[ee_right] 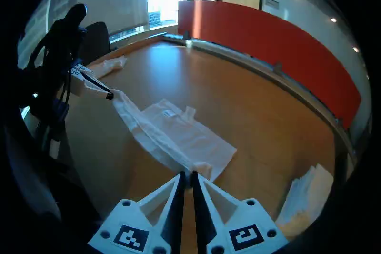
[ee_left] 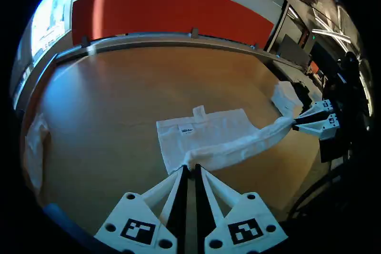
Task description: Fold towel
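Currently soft white towel [ee_left: 209, 132] bunched ropelike between left gripper [ee_left: 192, 168], right gripper [ee_right: 187, 174].

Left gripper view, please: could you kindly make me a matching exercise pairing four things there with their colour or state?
Things:
1. towel
2. partition
3. table
4. folded stack

Colour or state:
A. red, upright
B. white, piled at the table edge
C. white, pinched by the left tongs and the right tongs
D. brown wood

Pairs: 1-C, 2-A, 3-D, 4-B.
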### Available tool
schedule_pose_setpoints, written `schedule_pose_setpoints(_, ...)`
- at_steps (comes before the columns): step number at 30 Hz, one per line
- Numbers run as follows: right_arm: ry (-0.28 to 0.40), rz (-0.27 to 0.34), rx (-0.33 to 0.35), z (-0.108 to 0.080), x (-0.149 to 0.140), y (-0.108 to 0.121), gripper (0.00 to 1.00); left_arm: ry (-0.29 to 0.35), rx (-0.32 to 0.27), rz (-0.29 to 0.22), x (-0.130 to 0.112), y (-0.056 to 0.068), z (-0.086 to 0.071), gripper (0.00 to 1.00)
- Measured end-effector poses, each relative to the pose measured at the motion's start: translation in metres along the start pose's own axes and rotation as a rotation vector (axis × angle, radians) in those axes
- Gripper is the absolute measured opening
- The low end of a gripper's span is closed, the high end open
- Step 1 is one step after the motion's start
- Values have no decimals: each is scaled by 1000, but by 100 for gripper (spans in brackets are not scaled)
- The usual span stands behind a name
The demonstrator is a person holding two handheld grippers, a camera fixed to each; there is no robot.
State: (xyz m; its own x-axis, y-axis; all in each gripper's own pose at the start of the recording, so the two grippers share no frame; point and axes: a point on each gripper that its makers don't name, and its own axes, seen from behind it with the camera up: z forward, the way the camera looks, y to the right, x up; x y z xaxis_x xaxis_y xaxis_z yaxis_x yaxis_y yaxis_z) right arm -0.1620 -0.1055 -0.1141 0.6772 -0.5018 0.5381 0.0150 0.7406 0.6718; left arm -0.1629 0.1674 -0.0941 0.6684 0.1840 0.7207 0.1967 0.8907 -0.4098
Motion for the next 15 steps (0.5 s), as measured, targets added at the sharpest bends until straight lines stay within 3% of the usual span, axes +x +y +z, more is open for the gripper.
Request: schedule_pose_setpoints(15, -31, 39, -21, 36, 0, 29, 11, -7, 36, -24, 10, -13, 39, 10)
